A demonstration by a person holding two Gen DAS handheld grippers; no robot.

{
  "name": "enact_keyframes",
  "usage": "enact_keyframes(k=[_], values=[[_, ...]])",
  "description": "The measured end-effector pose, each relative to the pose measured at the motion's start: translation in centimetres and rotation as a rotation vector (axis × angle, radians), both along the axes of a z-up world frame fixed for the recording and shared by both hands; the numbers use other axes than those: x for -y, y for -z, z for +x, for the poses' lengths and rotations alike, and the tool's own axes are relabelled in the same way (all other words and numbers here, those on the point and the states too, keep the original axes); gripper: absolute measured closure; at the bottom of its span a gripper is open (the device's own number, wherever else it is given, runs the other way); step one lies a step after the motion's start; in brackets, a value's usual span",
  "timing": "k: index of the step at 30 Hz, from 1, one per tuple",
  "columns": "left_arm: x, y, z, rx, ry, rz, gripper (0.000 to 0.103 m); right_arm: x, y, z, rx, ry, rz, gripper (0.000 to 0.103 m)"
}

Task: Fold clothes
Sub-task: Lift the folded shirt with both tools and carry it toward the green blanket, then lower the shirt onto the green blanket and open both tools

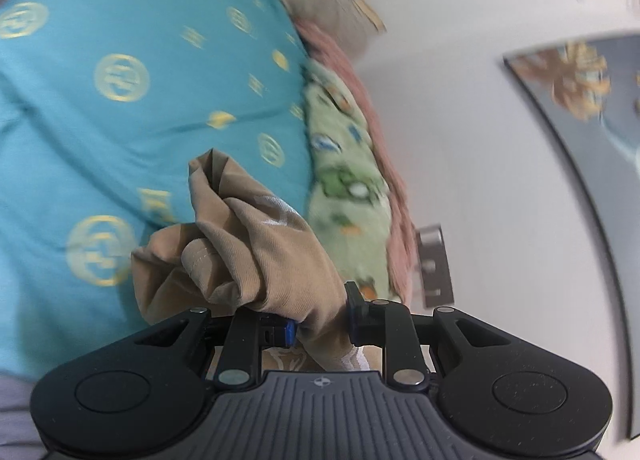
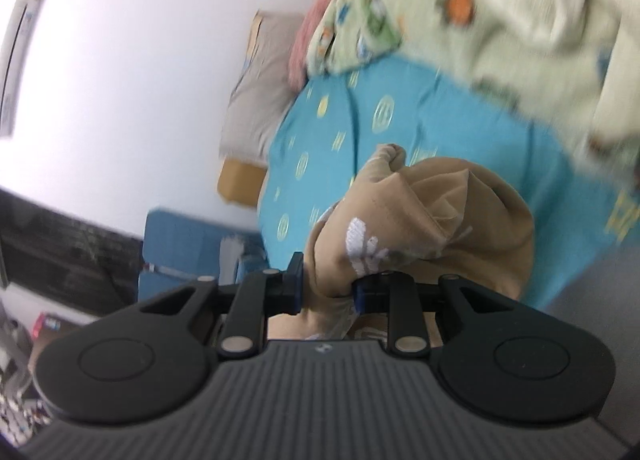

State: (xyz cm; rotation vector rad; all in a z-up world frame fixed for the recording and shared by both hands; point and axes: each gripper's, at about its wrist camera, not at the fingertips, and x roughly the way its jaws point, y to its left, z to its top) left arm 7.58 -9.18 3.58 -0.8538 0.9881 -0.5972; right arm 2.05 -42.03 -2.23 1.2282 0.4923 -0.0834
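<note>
Tan cloth, a soft garment (image 1: pixel 248 244) with pale stitching, is bunched up in front of both cameras and held off the turquoise bedsheet (image 1: pixel 120 108) behind it. In the left wrist view a thick twist of the garment passes down between the fingers of the left gripper (image 1: pixel 322 330), whose jaws are clamped on it, blue pads pressing the fabric from both sides. The rest of the cloth billows upward and to the left of those fingers in loose folds.

In the right wrist view the same garment (image 2: pixel 420 220) shows a white embroidered leaf-like logo (image 2: pixel 362 246) just above the right gripper (image 2: pixel 328 292). Its jaws are also pinched on a gathered fold, and the fabric mounds up and to the right of them.

Both grippers point somewhat downward toward the bed, each tilted, so that the sheet and walls run slantwise across the pictures. The backgrounds are smeared with blur.

Beyond the garment, the sheet carries gold round emblems. A green printed blanket (image 1: pixel 348 180) lies along the sheet's far edge, with pink fabric (image 1: pixel 360 72) beside it and a beige pillow (image 2: pixel 260 88) against the white wall (image 1: pixel 460 120).
</note>
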Motion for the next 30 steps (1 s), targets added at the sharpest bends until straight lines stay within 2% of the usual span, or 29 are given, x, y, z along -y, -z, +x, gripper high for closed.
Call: enact_keyframes(k=[3,6,11,13,15,17,18,21,22,23,24,26,28,30], values=[[7.6,-2.1,2.9,0.034,0.086,0.029,0.079,5.5,-1.9,0.5,-0.005,0.062,-0.038,0.076],[16.1,-4.5,6.4,0.079,0.165,0.021,0.080,11.6,-5.0,2.2,0.028,0.140,-0.125,0.076],[29.5,-7.9,11.1,0.186,0.250,-0.058,0.080,21.0,-10.8,4.2,0.116,0.280,-0.305,0.077],[33.6,-7.7,11.5,0.237,0.269,-0.058,0.080,23.4,-11.9,4.4,0.148,0.310,-0.386,0.076],[37.4,-6.7,11.8,0.278,0.300,-0.046,0.080,25.0,-11.0,3.9,0.121,0.341,-0.439,0.076],[39.3,-3.9,10.6,0.304,0.340,0.007,0.079,26.2,-9.0,3.2,0.077,0.371,-0.454,0.076],[39.9,-2.3,10.0,0.310,0.370,0.046,0.079,26.5,-7.2,2.7,0.027,0.365,-0.441,0.076],[40.8,2.9,7.2,0.341,0.490,0.210,0.079,27.1,-1.8,1.3,-0.127,0.338,-0.394,0.076],[40.5,4.4,6.3,0.335,0.497,0.250,0.080,27.0,0.1,0.8,-0.171,0.317,-0.361,0.076],[40.1,5.2,5.8,0.349,0.498,0.261,0.079,26.9,1.8,0.3,-0.210,0.299,-0.330,0.076],[39.7,5.9,5.2,0.364,0.499,0.273,0.078,26.5,3.1,-0.3,-0.203,0.301,-0.317,0.076],[39.1,6.7,4.5,0.394,0.496,0.285,0.075,25.6,3.6,-1.0,-0.183,0.307,-0.337,0.075],[38.9,6.1,4.3,0.400,0.495,0.304,0.070,24.8,2.9,-1.0,-0.208,0.307,-0.360,0.073],[38.3,4.6,3.7,0.427,0.504,0.337,0.052,24.2,2.1,-0.9,-0.244,0.303,-0.378,0.072]])
